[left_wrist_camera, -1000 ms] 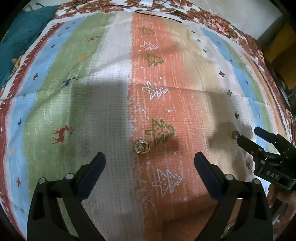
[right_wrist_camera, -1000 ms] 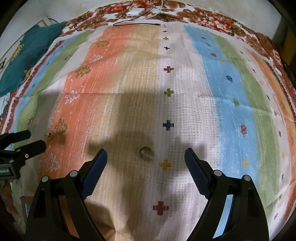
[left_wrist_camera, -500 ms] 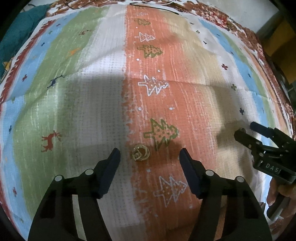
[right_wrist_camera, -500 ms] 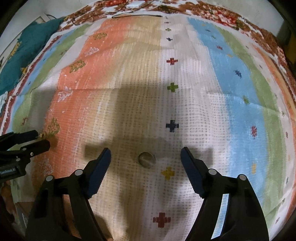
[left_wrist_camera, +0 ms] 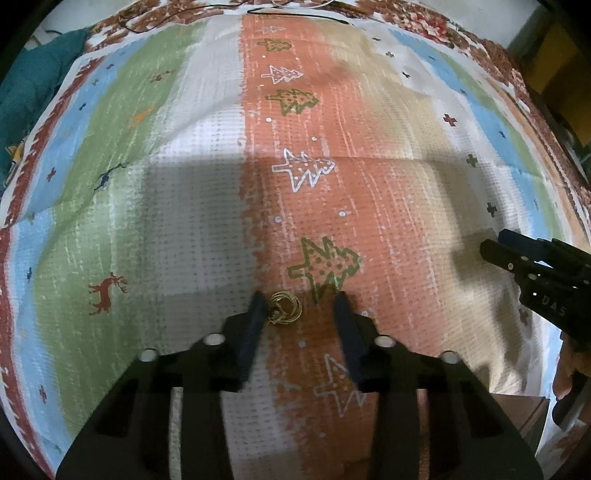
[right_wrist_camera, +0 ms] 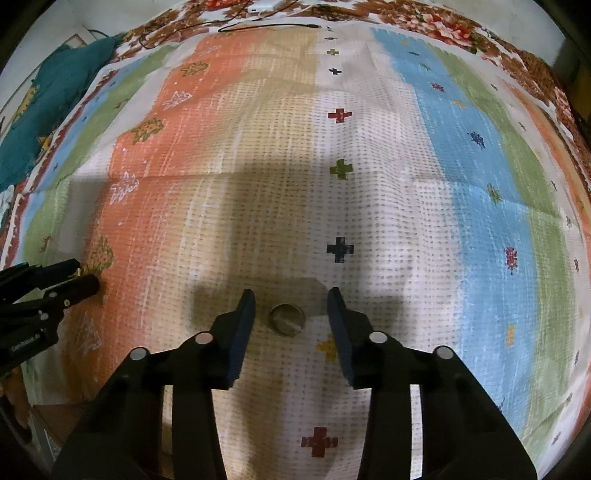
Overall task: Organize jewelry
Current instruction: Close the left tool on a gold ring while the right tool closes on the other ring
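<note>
A small gold ring-like jewel (left_wrist_camera: 284, 307) lies on the striped cloth (left_wrist_camera: 369, 184), between the tips of my left gripper (left_wrist_camera: 300, 304), nearer the left finger. The left gripper is open with a narrowed gap. A round silver ring (right_wrist_camera: 286, 319) lies on the cloth between the tips of my right gripper (right_wrist_camera: 291, 303), which is open around it without touching. The right gripper also shows at the right edge of the left wrist view (left_wrist_camera: 532, 266); the left gripper shows at the left edge of the right wrist view (right_wrist_camera: 55, 284).
The striped cloth with tree, cross and deer prints covers the whole surface. A teal fabric (right_wrist_camera: 55, 99) lies at the far left. A black cable (right_wrist_camera: 266, 26) runs along the far edge. A brown edge (left_wrist_camera: 517, 406) shows at the lower right.
Both grippers have moved down and forward to the cloth and narrowed their gaps. Each now has its piece of jewelry between its fingertips.
</note>
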